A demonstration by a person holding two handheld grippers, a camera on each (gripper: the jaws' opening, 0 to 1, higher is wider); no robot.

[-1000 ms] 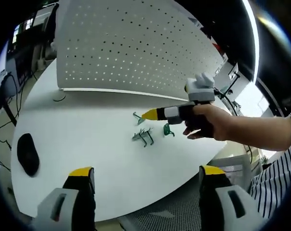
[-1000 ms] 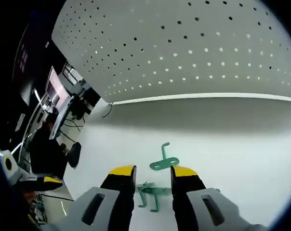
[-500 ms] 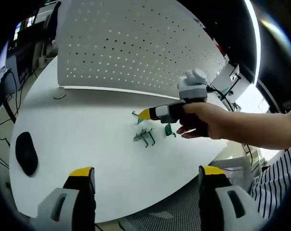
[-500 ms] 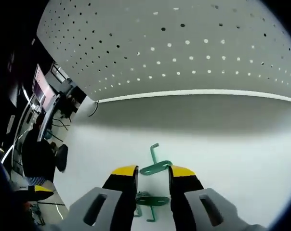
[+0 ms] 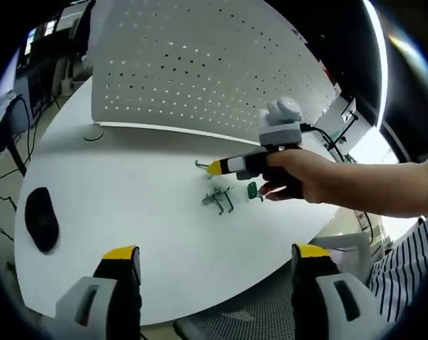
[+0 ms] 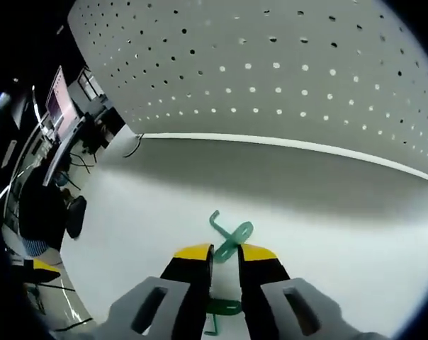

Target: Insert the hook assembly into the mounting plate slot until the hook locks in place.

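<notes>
The right claw [image 6: 224,253] had moved in and its yellow tips now pinched the green hook [image 6: 227,236], low in the middle, on the white tabletop [image 6: 356,241]. Grabbing had begun. The left claw [image 5: 214,258] stayed wide open. The holed board [image 6: 285,78] stood behind; nothing blocked it

Grey tongs [image 6: 224,253] with yellow tips; striped sleeve [image 5: 405,248].

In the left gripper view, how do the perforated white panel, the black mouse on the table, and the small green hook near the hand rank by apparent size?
Largest to smallest:
1. perforated white panel
2. black mouse
3. small green hook

The mouse lies nearer the camera, so its lead over the hook is partly nearness.
</notes>
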